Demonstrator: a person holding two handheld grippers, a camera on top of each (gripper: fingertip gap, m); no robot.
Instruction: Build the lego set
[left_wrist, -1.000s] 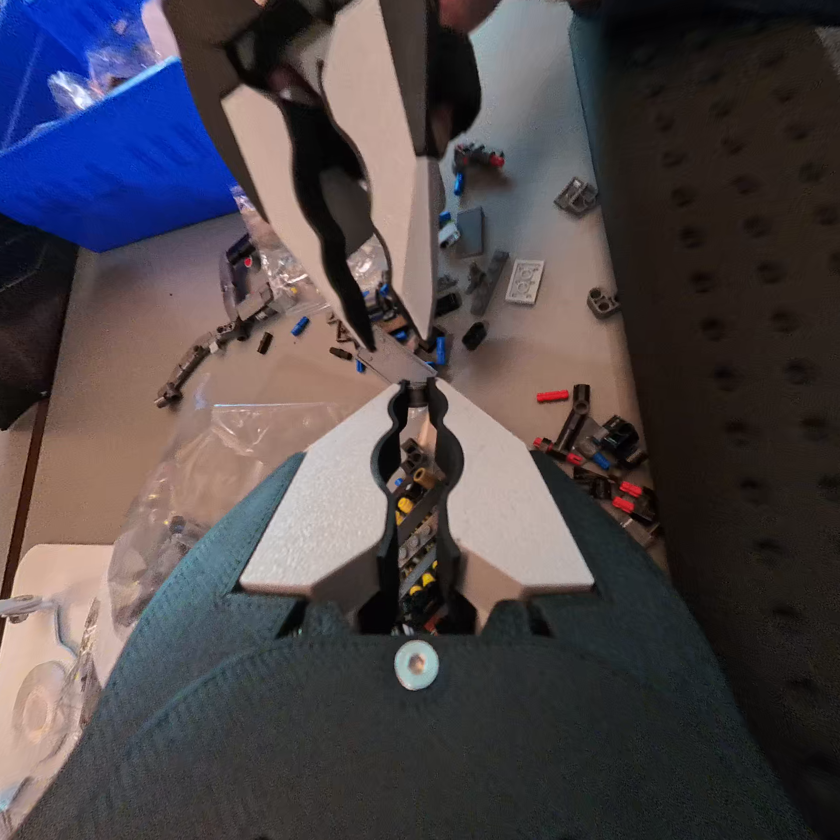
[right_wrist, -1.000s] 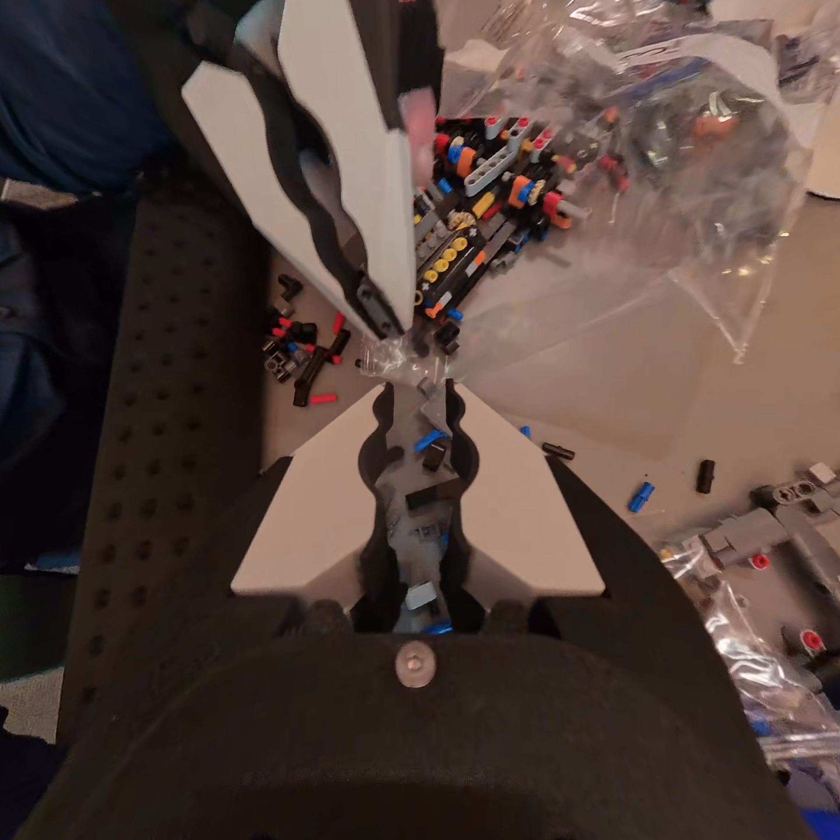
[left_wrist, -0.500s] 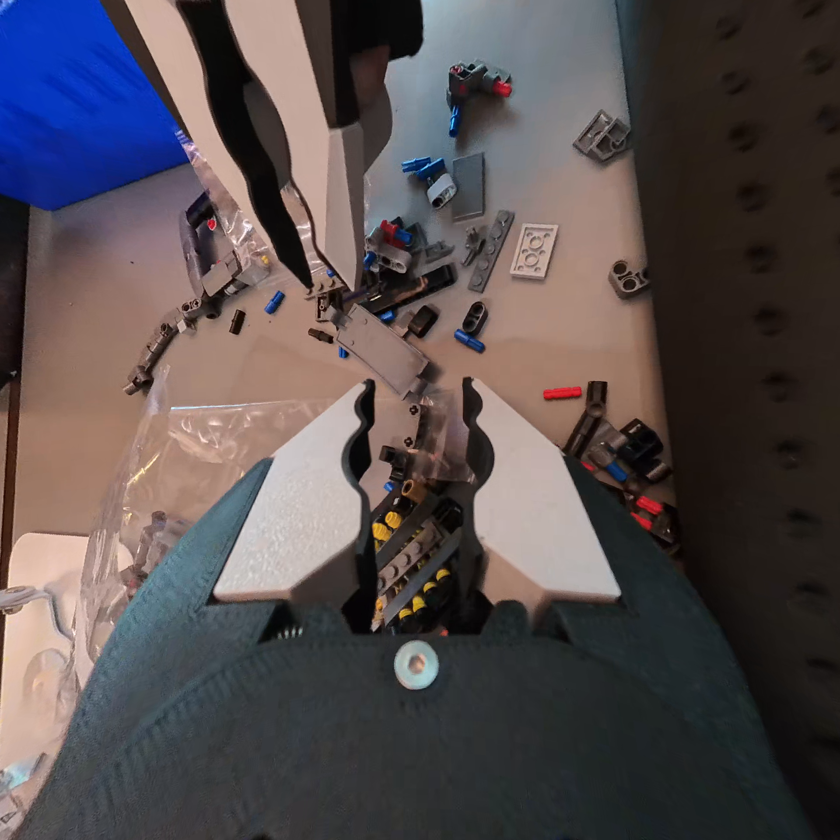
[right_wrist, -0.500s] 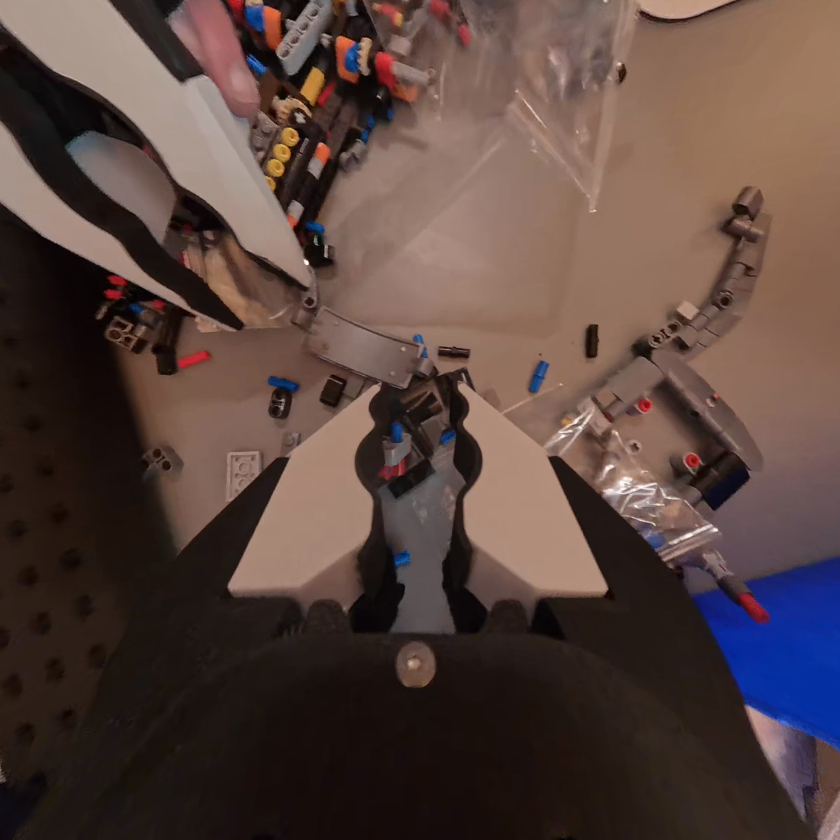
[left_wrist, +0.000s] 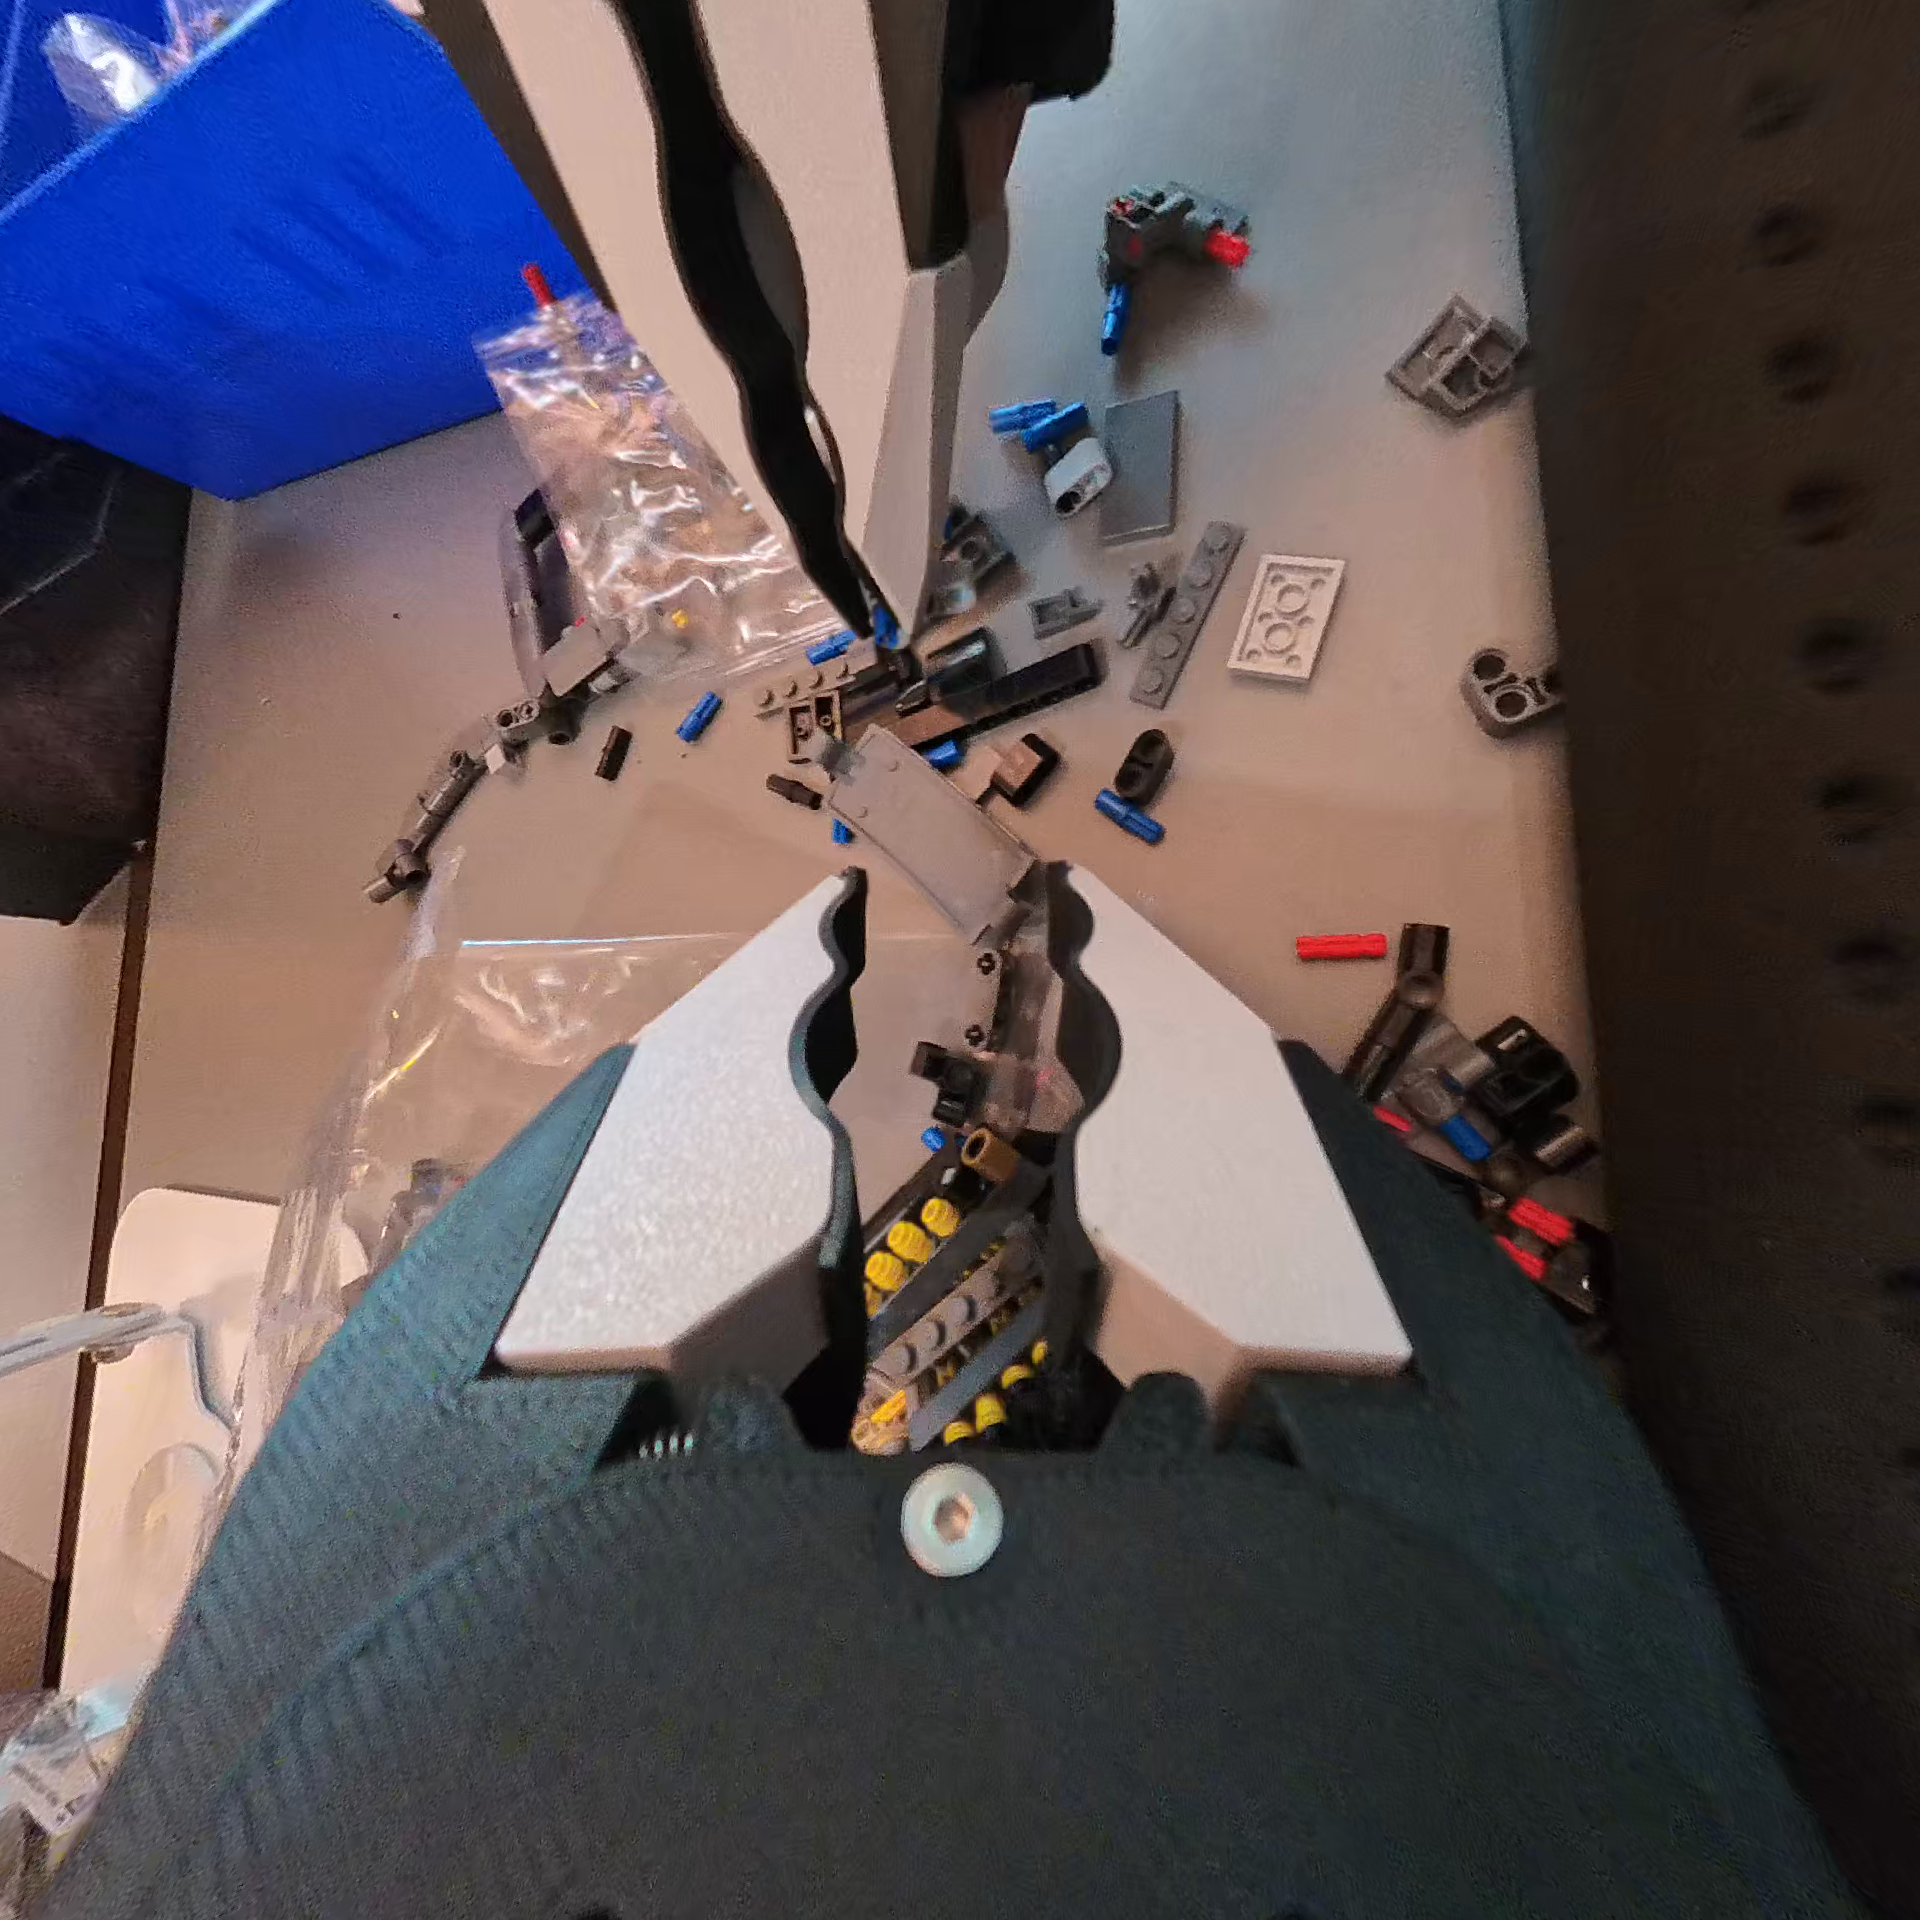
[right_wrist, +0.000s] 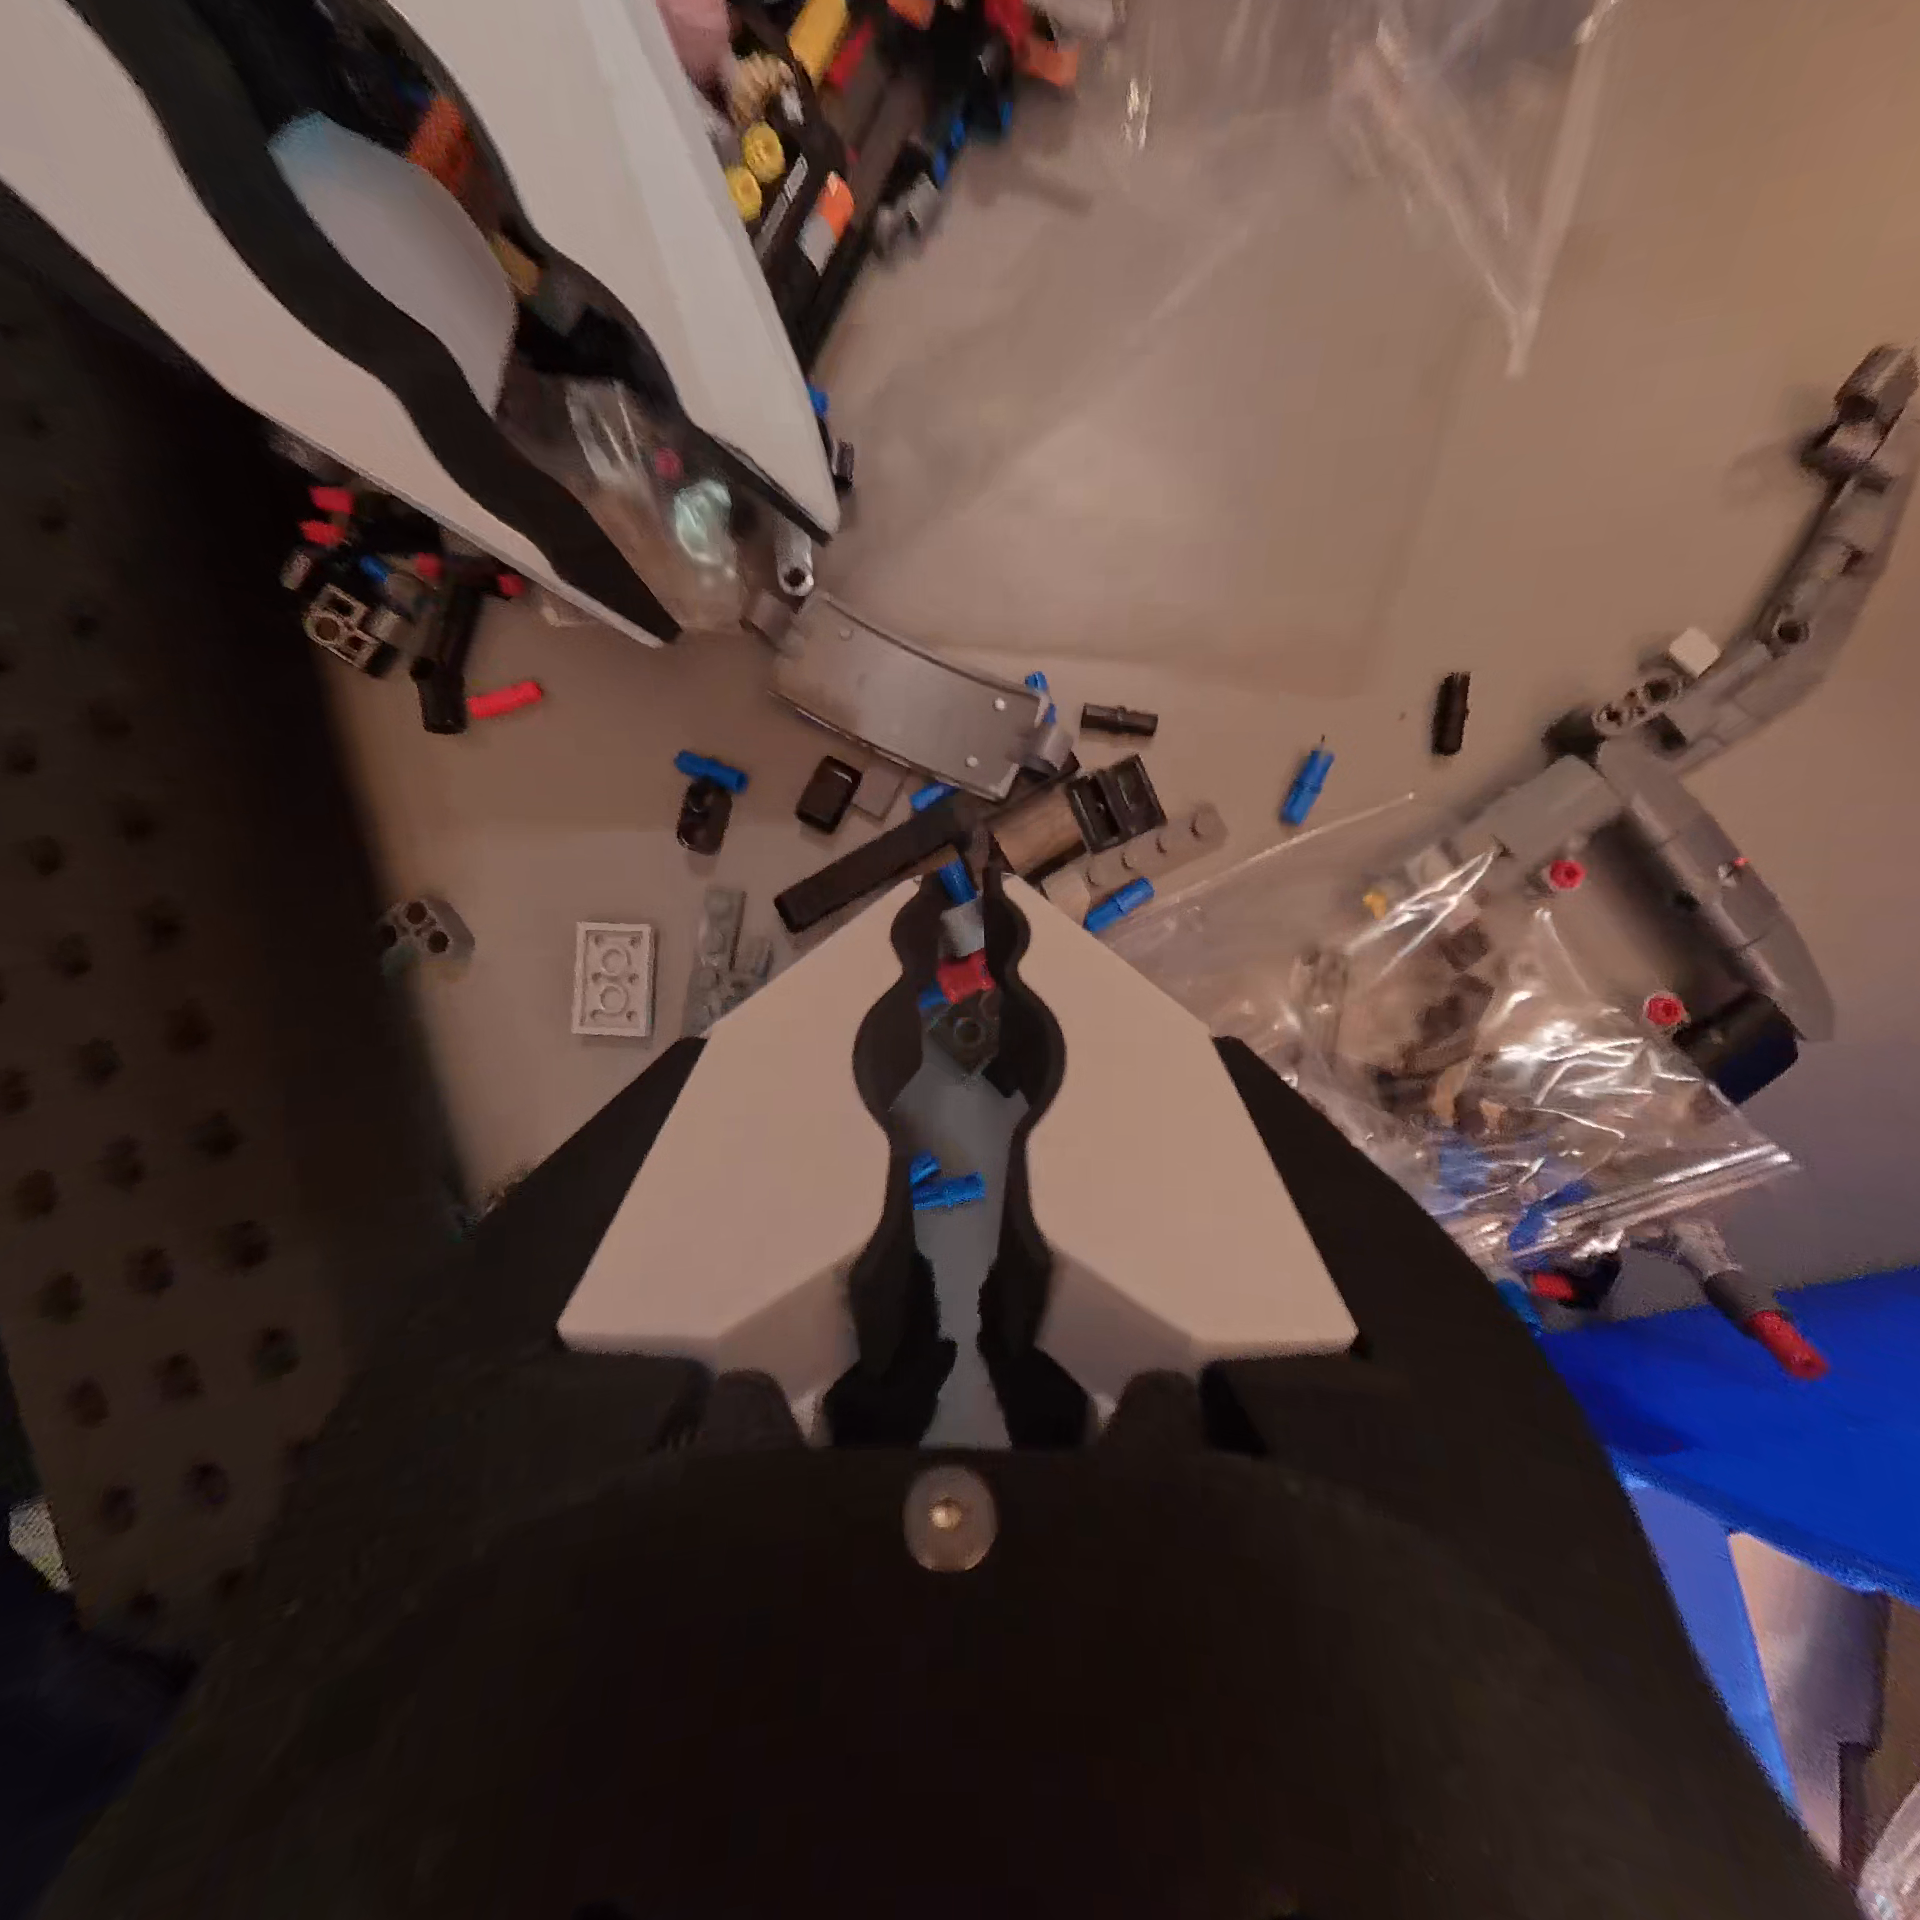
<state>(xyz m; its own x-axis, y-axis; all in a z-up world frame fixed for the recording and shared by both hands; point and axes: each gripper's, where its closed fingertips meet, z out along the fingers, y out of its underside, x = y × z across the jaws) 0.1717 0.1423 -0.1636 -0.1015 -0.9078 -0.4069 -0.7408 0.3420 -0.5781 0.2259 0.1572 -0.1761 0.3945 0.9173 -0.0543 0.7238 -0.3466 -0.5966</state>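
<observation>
My left gripper is open and hovers just above the table. A grey curved panel lies flat right in front of its tips, and a scrap of clear bag rests against the inner side of its right finger. My right gripper reaches down into the scattered bricks just beyond the panel. Its tips are almost together, with a small blue pin between them. In the left wrist view the right gripper comes in from the top.
A blue bin stands at the far left. A large clear bag of parts and a small bag lie on the table. A grey jointed assembly lies beyond. A dark dotted surface borders the table. A white plate lies among loose pieces. Left tips to right tips: about 7 cm.
My left gripper opened and let go of the grey panel, which now lies on the table. My right gripper left the panel, moved down onto the loose pieces and closed its tips.
</observation>
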